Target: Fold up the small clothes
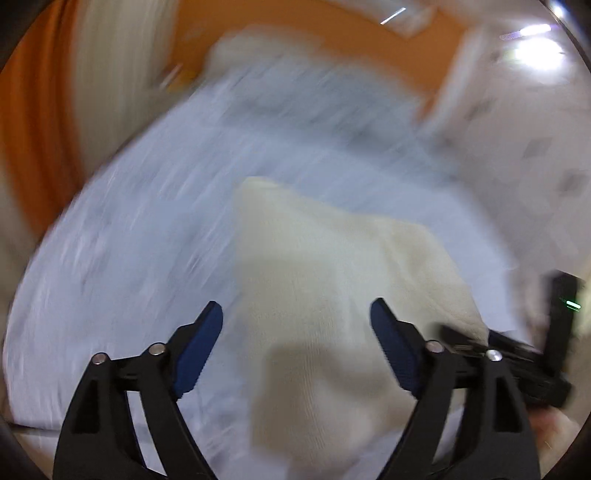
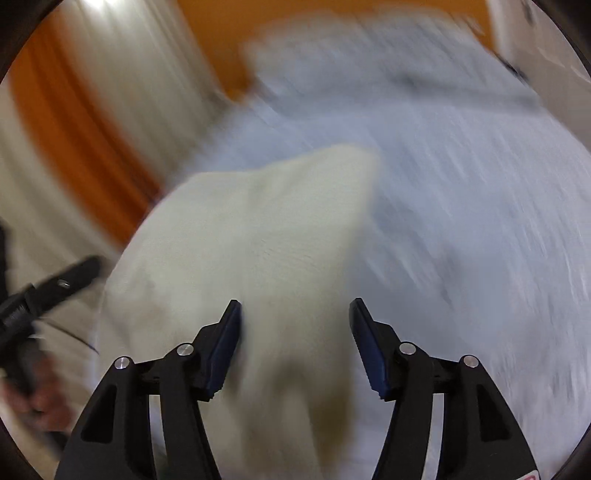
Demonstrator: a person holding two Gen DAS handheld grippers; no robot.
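Note:
A cream knitted garment (image 1: 332, 280) lies on the pale bedsheet (image 1: 129, 258); both views are smeared by motion. My left gripper (image 1: 297, 314) stands open over the garment's near part, its blue pads (image 1: 201, 343) well clear of the cloth. From the right wrist view the garment (image 2: 258, 240) runs between the fingers of my right gripper (image 2: 295, 314). Its left pad (image 2: 227, 350) is against the cloth, while the right pad stands free with sheet showing beside it. Each gripper shows in the other's view: the right gripper (image 1: 517, 354) at the garment's right edge, the left gripper (image 2: 55, 288) at its left.
The bedsheet (image 2: 480, 240) fills most of both views. Behind it are an orange wall (image 1: 295, 22) and pale curtains (image 2: 129, 74). A hand (image 2: 40, 402) holds the left gripper's handle at the lower left of the right wrist view.

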